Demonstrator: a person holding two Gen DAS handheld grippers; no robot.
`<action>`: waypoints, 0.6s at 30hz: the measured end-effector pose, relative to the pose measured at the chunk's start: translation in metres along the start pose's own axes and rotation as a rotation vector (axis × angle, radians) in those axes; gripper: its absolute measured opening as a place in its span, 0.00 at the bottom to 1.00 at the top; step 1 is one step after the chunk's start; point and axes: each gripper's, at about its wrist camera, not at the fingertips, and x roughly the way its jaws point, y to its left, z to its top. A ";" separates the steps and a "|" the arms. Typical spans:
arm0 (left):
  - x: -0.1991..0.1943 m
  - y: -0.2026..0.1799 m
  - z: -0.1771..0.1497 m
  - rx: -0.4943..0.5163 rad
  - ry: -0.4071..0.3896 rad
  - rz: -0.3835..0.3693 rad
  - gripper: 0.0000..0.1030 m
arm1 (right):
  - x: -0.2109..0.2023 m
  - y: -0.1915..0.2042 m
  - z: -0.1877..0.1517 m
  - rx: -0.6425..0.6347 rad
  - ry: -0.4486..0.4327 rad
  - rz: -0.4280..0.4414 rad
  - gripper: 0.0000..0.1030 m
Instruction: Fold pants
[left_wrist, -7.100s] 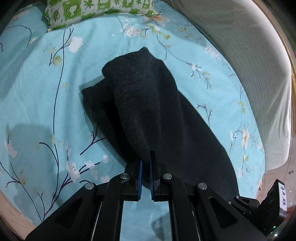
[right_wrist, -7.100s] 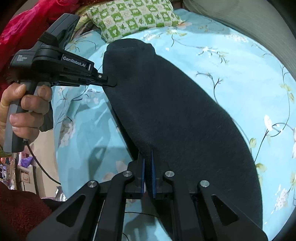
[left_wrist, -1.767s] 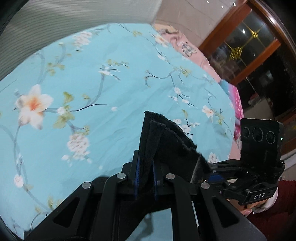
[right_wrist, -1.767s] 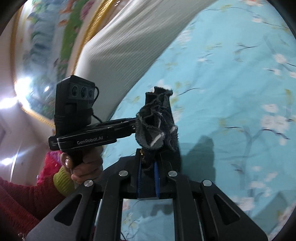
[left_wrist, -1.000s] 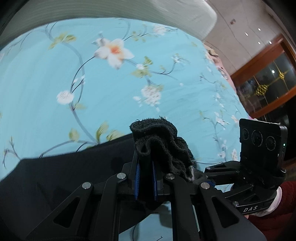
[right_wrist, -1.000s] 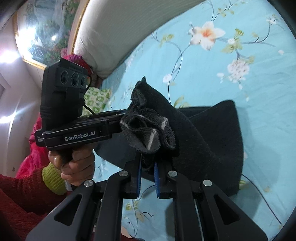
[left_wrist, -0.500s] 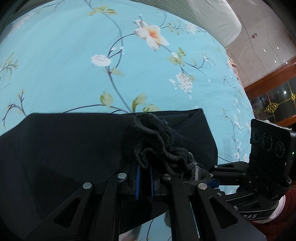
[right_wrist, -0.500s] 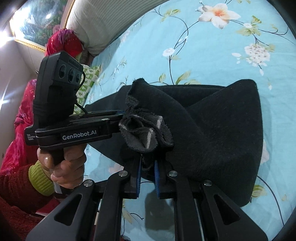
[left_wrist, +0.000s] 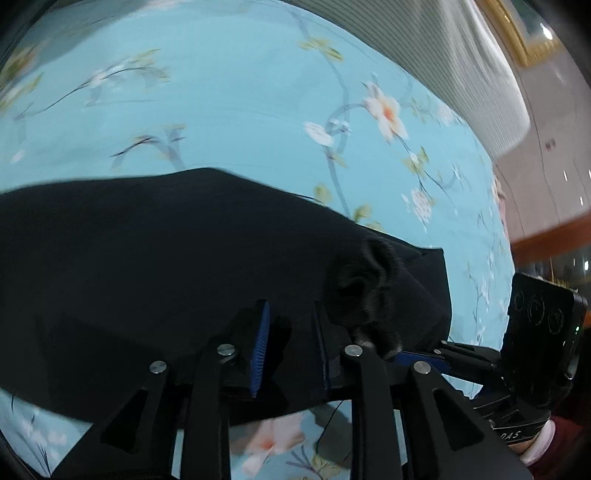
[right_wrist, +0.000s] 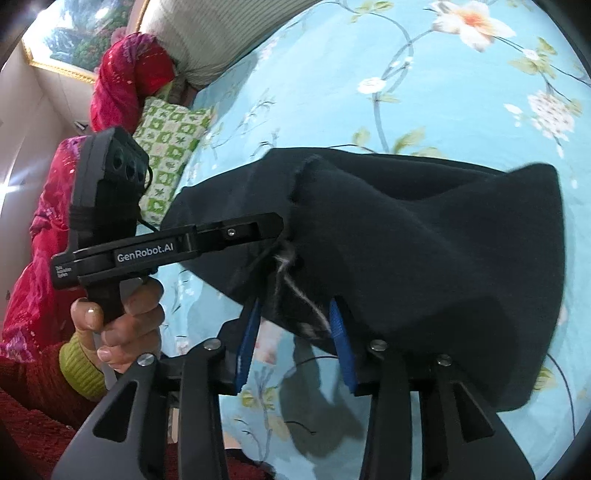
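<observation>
On a turquoise bedsheet printed with blossoms (left_wrist: 229, 103), a pair of black knitted pants (left_wrist: 155, 266), doubled over, is seen from the left wrist camera to lie with its long axis across the frame; the bunched hem end (left_wrist: 369, 291) is found up and to the right of the left gripper (left_wrist: 290, 343), whose blue-padded jaws are opening over flat cloth, the pads pressing on nothing that can be made out; the right gripper (left_wrist: 417, 356) is seen entering low from the right, its tip at that same bunched end, so that both tools are placed at one end of the garment, and a grey ribbed cushion (left_wrist: 424, 48) is seen beyond.

From the right wrist camera, the pants (right_wrist: 424, 251) are shown spread up and to the right of the right gripper (right_wrist: 295, 332); its jaws are opening, with a ragged, pale-flecked hem edge (right_wrist: 291, 291) hanging between the blue pads but not clamped; the left gripper (right_wrist: 280, 225), held in a hand (right_wrist: 118, 325), is seen reaching in from the left with its tip at the fold's near corner; a green-checked pillow (right_wrist: 166, 155) and red fabric (right_wrist: 129, 74) are seen behind. Both tools are judged about equally near the released end; any withdrawal would be best made toward the near side, away from the fold.
</observation>
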 end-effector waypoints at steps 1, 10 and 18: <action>-0.004 0.006 -0.002 -0.021 -0.004 -0.002 0.22 | 0.001 0.003 0.001 -0.004 0.002 0.006 0.40; -0.042 0.055 -0.030 -0.156 -0.056 0.031 0.27 | 0.020 0.038 0.018 -0.078 0.037 0.046 0.40; -0.073 0.111 -0.061 -0.380 -0.121 0.036 0.28 | 0.051 0.073 0.050 -0.185 0.077 0.057 0.40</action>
